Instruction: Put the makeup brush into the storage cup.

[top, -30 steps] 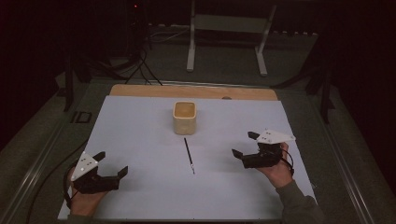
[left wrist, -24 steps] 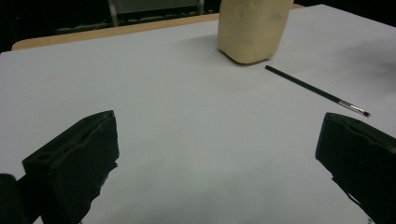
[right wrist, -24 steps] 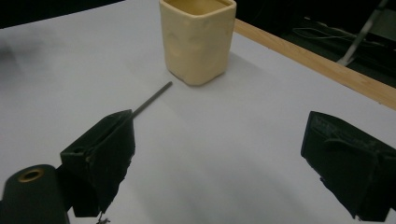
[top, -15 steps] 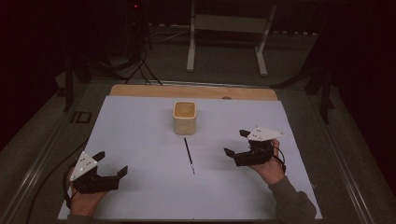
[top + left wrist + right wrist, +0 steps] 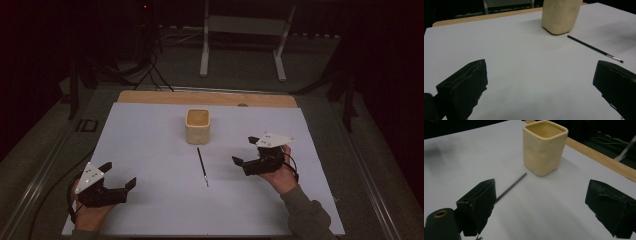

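One cream cup (image 5: 198, 125), one thin black paintbrush (image 5: 202, 165), and two tools.

Each hand carried a black two-jaw gripper topped by a grey three-cornered plate with dark dots: the left gripper (image 5: 119, 184), the right gripper (image 5: 246, 151). Black cables trailed behind; the right arm's sleeve (image 5: 310, 217) was grey-green.

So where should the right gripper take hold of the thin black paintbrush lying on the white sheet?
Probably mid-handle on the thin black paintbrush, coming down from above with the jaws across its length: it lies flat, and the right gripper is open beside it.
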A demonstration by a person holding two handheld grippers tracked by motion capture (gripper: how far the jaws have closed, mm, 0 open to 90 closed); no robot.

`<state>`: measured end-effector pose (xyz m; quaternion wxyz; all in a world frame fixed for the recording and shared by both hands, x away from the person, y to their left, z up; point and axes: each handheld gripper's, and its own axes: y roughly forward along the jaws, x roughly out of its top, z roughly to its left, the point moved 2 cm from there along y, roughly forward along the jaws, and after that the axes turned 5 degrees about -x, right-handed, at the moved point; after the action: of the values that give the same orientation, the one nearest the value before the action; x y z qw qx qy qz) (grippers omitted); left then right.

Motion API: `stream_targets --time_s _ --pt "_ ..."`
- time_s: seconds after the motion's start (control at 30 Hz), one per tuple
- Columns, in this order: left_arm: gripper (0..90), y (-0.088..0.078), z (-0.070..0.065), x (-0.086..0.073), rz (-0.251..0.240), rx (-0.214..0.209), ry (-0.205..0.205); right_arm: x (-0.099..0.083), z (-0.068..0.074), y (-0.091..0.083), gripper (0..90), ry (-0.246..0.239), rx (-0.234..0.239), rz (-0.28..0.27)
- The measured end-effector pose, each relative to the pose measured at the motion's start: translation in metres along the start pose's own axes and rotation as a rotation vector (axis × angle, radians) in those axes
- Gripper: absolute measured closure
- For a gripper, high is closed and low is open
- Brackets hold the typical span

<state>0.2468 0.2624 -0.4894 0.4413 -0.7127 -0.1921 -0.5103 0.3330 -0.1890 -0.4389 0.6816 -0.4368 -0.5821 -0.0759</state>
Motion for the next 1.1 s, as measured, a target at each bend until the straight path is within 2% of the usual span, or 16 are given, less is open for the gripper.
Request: stream_targets --time_s 0.7,1.1 --pt "1.0 -0.002 0.000 0.001 -0.010 0.002 0.003 0.027 0.016 0.040 9.8 -0.015 0.052 0.008" --pt "1.1 -0.002 0.000 0.001 -0.011 0.004 0.006 0.042 0.033 0.063 9.7 -0.043 0.086 0.038"
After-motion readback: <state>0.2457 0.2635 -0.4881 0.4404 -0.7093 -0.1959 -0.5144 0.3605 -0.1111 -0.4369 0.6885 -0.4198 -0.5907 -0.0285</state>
